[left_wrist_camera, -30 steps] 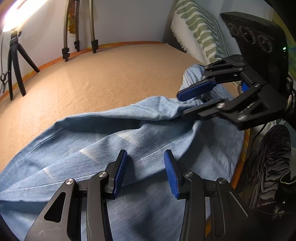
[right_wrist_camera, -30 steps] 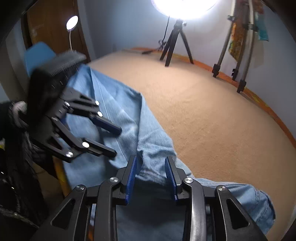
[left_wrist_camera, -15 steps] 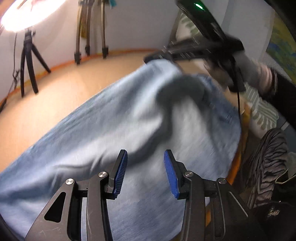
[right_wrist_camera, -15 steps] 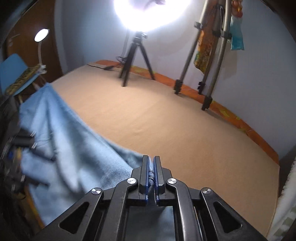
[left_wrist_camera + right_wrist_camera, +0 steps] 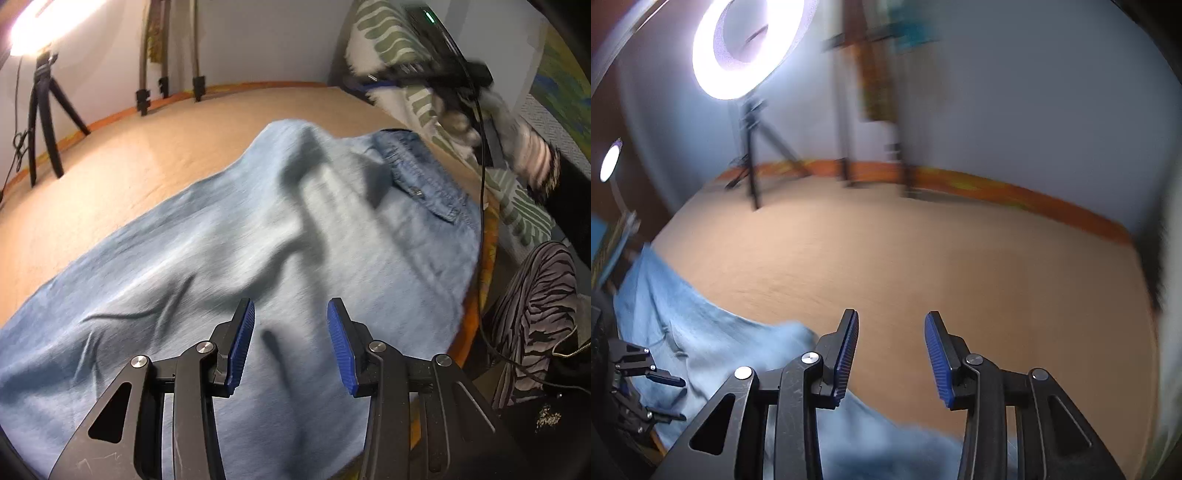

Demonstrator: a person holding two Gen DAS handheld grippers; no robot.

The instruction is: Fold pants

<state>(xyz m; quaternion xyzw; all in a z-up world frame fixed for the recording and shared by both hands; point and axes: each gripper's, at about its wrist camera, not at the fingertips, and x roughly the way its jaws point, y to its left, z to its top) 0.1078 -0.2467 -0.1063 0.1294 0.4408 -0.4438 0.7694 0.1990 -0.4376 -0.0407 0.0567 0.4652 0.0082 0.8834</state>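
While both tools stand clear of the cloth, the item reads as follows.

Pants (image 5: 236, 258) — light blue denim, lying on the tan bed surface (image 5: 155, 155) along its near edge, one layer laid over another, waistband and rivet toward the striped pillow (image 5: 402, 44). Slack ridges and a raised hump show mid-panel; not yet flat.

Left gripper (image 5: 291, 345) — jaws parted wide, nothing between them, hovering over the denim.

Right gripper (image 5: 891, 356) — jaws likewise wide apart and empty, above the fabric's edge, pointed across the bare surface toward the ring light (image 5: 750, 44); much motion blur.

Handling note, as judgement: smooth the hump before the next fold; pinch both layers together at an edge, hands well apart, and carry the cloth over evenly so the seams align.
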